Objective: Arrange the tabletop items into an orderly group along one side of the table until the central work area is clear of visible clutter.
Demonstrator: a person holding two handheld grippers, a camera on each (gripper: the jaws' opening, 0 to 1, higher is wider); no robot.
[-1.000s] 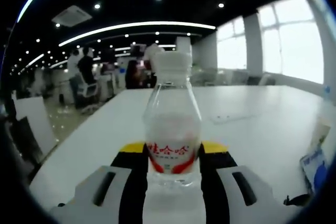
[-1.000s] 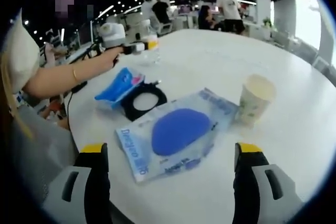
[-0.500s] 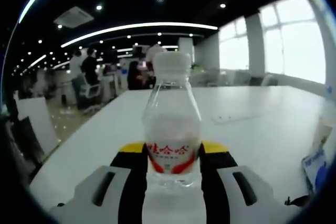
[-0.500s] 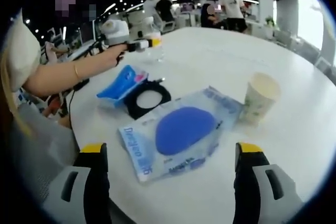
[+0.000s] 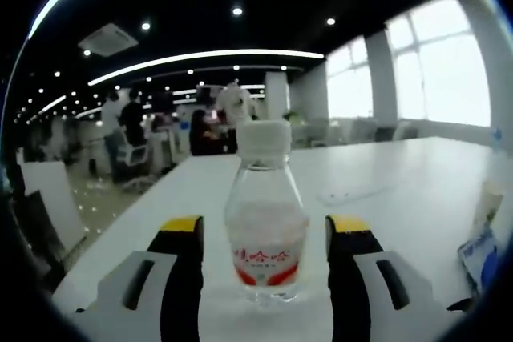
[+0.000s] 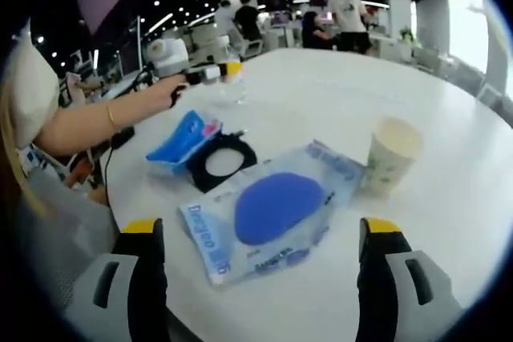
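Though blurred, bottle (image 5: 266,230) between jaws.

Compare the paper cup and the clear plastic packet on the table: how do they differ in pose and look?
The paper cup stands upright; the plastic packet lies flat. The cup is pale and opaque; the packet is see-through, showing a blue oval pad inside. Both rest on the white table, close beside each other.

Long curved light strips (image 5: 200,58) run across the dark ceiling, with small spotlights dotted between them and an air vent (image 5: 108,38) set into it. Bright windows (image 5: 437,70) line one wall. Beyond the far end of the surface, people (image 6: 346,14) stand and sit among desks and office chairs (image 5: 132,154).
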